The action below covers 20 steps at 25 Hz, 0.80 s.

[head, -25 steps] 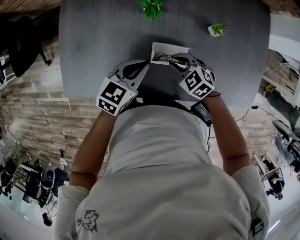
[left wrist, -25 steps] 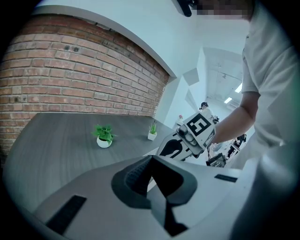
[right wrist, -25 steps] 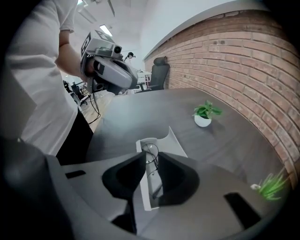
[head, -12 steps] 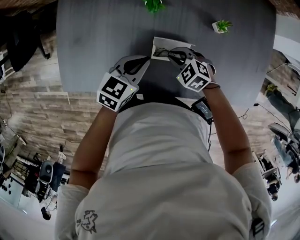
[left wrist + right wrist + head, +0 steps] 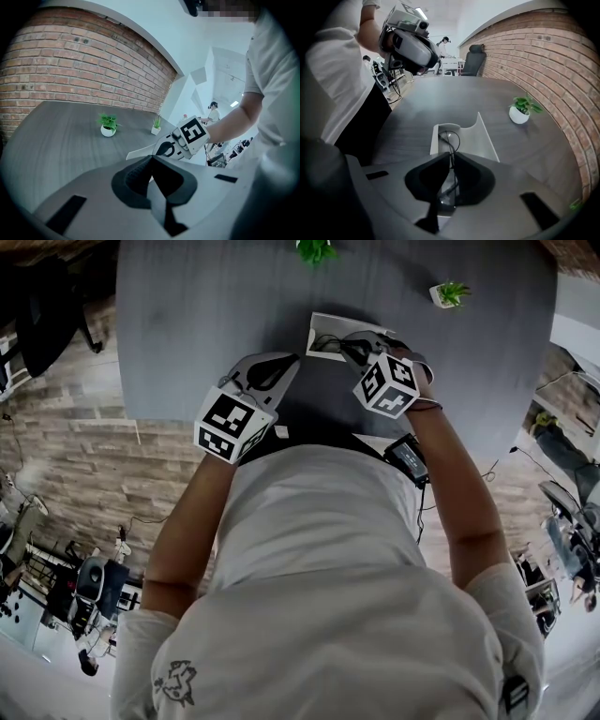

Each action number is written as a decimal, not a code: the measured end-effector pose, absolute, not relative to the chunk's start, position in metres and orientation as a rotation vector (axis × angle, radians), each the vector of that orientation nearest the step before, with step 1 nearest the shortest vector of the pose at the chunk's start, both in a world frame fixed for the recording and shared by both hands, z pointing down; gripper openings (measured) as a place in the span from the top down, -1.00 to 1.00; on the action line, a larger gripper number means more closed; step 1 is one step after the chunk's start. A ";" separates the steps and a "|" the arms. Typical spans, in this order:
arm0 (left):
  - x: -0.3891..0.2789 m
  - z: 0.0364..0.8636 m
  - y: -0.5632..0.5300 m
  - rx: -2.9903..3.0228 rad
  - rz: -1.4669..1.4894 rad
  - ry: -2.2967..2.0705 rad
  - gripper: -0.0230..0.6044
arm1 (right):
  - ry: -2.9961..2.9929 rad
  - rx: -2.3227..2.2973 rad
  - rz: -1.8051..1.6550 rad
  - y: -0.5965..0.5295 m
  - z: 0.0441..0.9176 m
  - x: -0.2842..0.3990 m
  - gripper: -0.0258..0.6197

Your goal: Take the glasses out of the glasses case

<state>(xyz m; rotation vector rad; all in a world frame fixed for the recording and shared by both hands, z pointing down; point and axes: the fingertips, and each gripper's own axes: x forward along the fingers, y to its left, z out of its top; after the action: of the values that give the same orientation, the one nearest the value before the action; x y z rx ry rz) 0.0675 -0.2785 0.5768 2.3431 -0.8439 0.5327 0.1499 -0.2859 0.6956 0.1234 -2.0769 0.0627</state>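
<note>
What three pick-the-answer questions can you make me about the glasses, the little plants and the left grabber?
1. Where are the glasses?
A) in the open white case
B) on the floor
C) beside a plant pot

2. How many potted plants stand on the table?
A) one
B) two
C) four

3. How are the left gripper jaws?
A) wide apart
B) together, empty
C) holding a plant

Answers:
1. A: the glasses lie in the case, where the right gripper, whose jaws have just been closing, pinches the frame.
2. B: one plant and a second plant show.
3. B: its own view shows the jaws together with nothing between them.
</note>
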 end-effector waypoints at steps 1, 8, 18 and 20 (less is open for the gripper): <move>0.068 0.577 -0.279 2.341 0.530 -0.846 0.89 | -2.075 0.121 0.061 -0.286 0.697 0.151 0.82; 0.061 0.574 -0.282 2.336 0.511 -0.864 0.89 | -2.067 0.112 0.029 -0.286 0.698 0.147 0.88; 0.055 0.558 -0.274 2.376 0.501 -0.868 0.89 | -2.072 0.233 -0.022 -0.297 0.674 0.152 0.88; 0.054 0.552 -0.273 2.389 0.499 -0.867 0.89 | -2.071 0.254 -0.031 -0.298 0.668 0.153 0.88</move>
<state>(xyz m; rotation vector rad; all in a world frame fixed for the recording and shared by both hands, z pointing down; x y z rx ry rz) 0.0543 -0.2729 0.5525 2.3893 -0.8669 0.4993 0.1534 -0.2976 0.6683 0.2538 -2.0707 -0.0307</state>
